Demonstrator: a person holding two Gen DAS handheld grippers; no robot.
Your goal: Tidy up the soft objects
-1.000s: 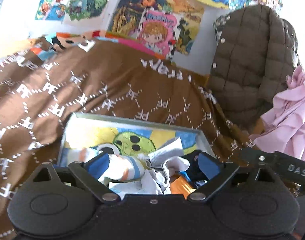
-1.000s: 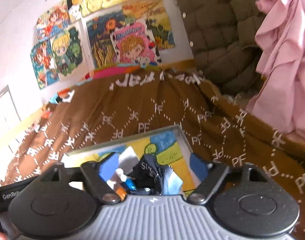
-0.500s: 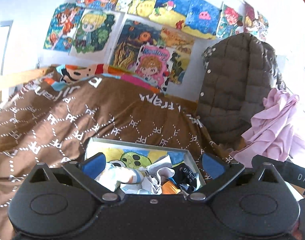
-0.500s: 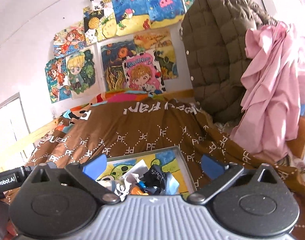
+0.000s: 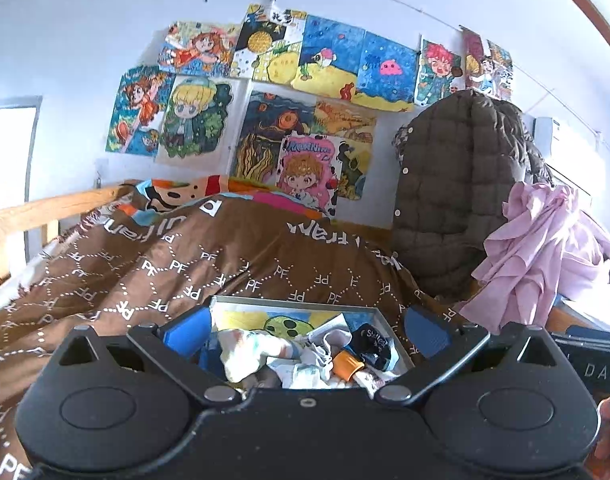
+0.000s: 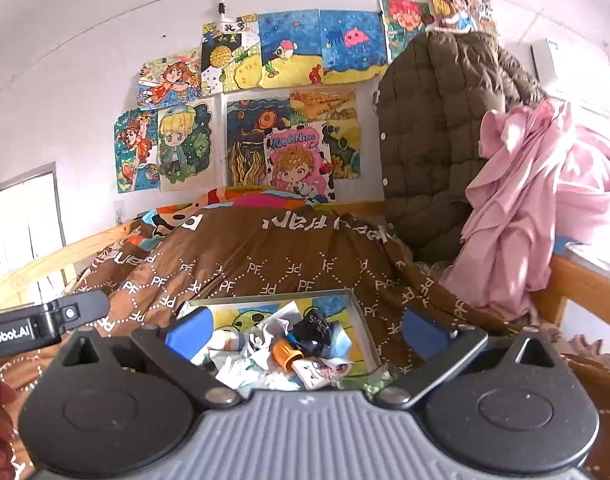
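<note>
One shallow box of jumbled socks on one brown quilt; two grippers, left and right, spread wide, empty, hovering short of box.

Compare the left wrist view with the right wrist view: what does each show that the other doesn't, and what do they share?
Only the left wrist view shows the right claw's black body at its right edge, lettered "DAS".

Only the right wrist view shows the left claw's black body at its left edge, and the wooden bed frame under the pink cloth.

Both show the shallow box of small soft items on the brown bedspread, an orange piece among them, wall drawings and a hanging quilted jacket. Each view's own claw is open and empty.
</note>
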